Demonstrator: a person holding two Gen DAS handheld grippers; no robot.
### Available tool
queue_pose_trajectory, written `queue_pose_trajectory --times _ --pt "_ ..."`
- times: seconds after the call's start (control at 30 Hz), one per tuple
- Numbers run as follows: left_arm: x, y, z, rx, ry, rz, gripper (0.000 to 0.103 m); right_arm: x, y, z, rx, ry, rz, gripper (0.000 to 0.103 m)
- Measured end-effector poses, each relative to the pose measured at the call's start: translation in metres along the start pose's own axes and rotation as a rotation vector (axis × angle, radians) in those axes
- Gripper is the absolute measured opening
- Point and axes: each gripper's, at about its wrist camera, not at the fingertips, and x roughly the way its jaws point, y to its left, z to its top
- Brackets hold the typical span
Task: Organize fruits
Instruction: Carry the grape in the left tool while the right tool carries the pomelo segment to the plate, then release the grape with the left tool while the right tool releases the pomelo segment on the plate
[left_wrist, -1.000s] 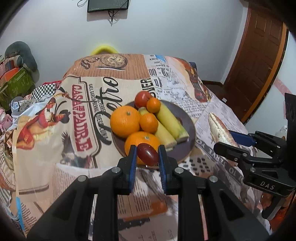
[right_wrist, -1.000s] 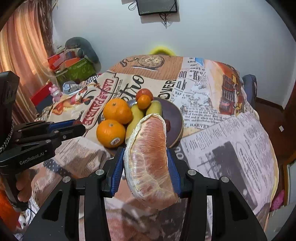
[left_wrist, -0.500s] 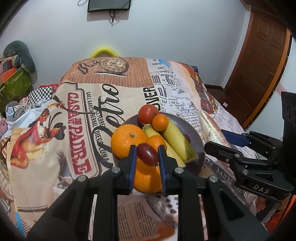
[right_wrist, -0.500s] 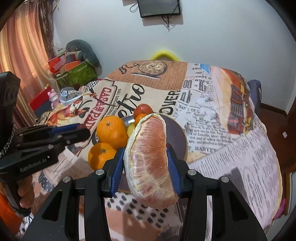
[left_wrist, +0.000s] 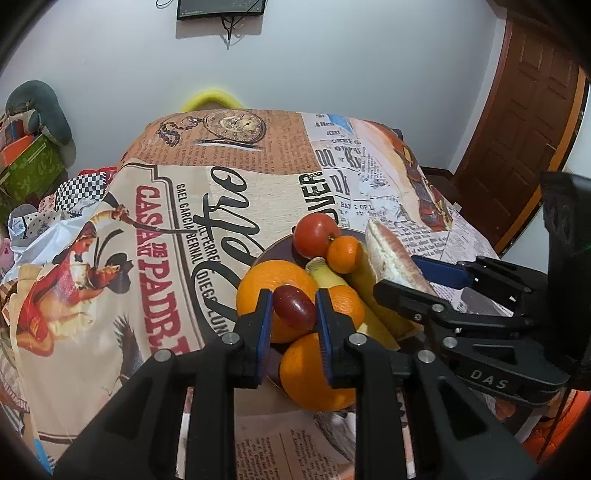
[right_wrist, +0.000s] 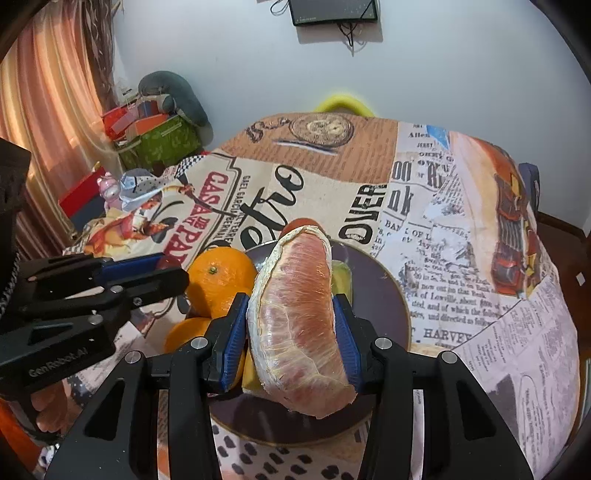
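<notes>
My left gripper is shut on a dark red grape and holds it above the oranges on a dark round plate. The plate also carries a red tomato, a small mandarin and bananas. My right gripper is shut on a large peeled pomelo segment and holds it over the plate's near side. The right gripper also shows in the left wrist view, and the left gripper shows in the right wrist view.
The table wears a printed newspaper-style cloth. A yellow chair back stands behind the table. Boxes and bags sit on the floor at the left. A wooden door is at the right.
Both grippers have moved forward and lower over the plate, each still holding its fruit. The plate and fruits look closer in both views.
</notes>
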Motion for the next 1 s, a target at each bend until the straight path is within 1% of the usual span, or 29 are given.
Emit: queue_pose_trajectory --times 0.13,0.3,0.4,0.63,0.83,1.0 --pt "0.004 0.002 0.002 -0.003 0.001 -0.006 0.022 0.012 -0.001 -0.001 0.0 0.03 0.001 0.042" --pt "0.008 0.001 0.004 -0.001 0.001 -0.007 0.022 0.012 -0.006 -0.001 0.021 0.029 0.019 0.043" --pt "0.01 0.0 0.006 -0.004 0.002 -0.011 0.022 0.011 -0.004 -0.001 0.002 0.036 0.013 0.043" --pt "0.017 -0.008 0.017 0.004 0.005 -0.01 0.022 0.002 -0.007 -0.001 0.009 0.01 0.034 0.046" --pt "0.027 -0.016 0.023 0.011 0.016 -0.017 0.022 -0.008 -0.025 -0.006 0.052 -0.004 0.024 0.046" --pt "0.036 -0.026 0.025 0.04 0.025 -0.012 0.022 -0.013 -0.035 -0.009 0.068 -0.011 -0.012 0.046"
